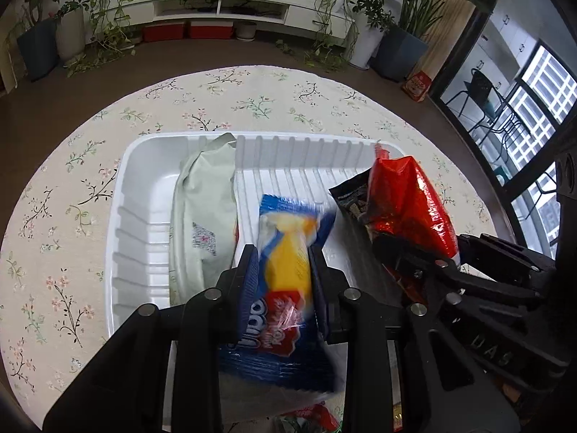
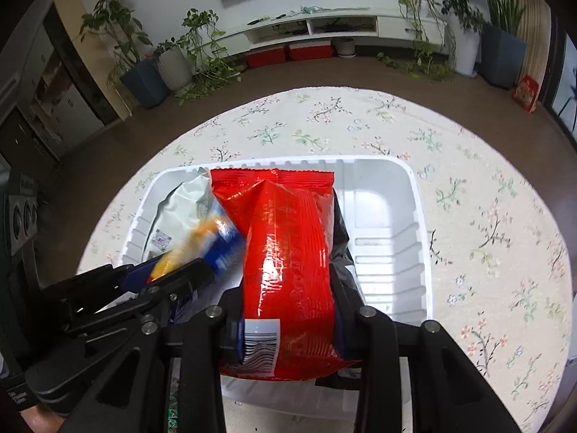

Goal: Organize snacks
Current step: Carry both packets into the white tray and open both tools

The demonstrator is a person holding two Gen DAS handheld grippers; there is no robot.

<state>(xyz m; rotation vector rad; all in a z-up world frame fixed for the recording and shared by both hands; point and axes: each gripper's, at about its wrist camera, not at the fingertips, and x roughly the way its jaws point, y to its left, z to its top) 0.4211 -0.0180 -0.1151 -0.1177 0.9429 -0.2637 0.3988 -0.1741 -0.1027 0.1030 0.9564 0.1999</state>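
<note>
Snacks are being carried over the white tray (image 1: 144, 166), one packet per gripper.

A blue-and-yellow packet (image 1: 288, 263) is being pinched across its width by the left gripper (image 1: 285, 270), long axis running straight out along the fingers toward the tray's far wall. A red packet (image 2: 288, 252) is being clamped the same way by the right gripper (image 2: 288, 310), with a black packet (image 2: 340, 238) tucked behind it; whether that one is being gripped too can't be told. A pale green packet (image 1: 202, 216) is already lying lengthwise in the tray's left part. The right-hand part (image 2: 382, 216) is being left bare, right beside the red packet, so that gripper is probably nearer to it. Both packets are being held above the ribbed floor, side by side and close, so they're likely to bump on release.
</note>
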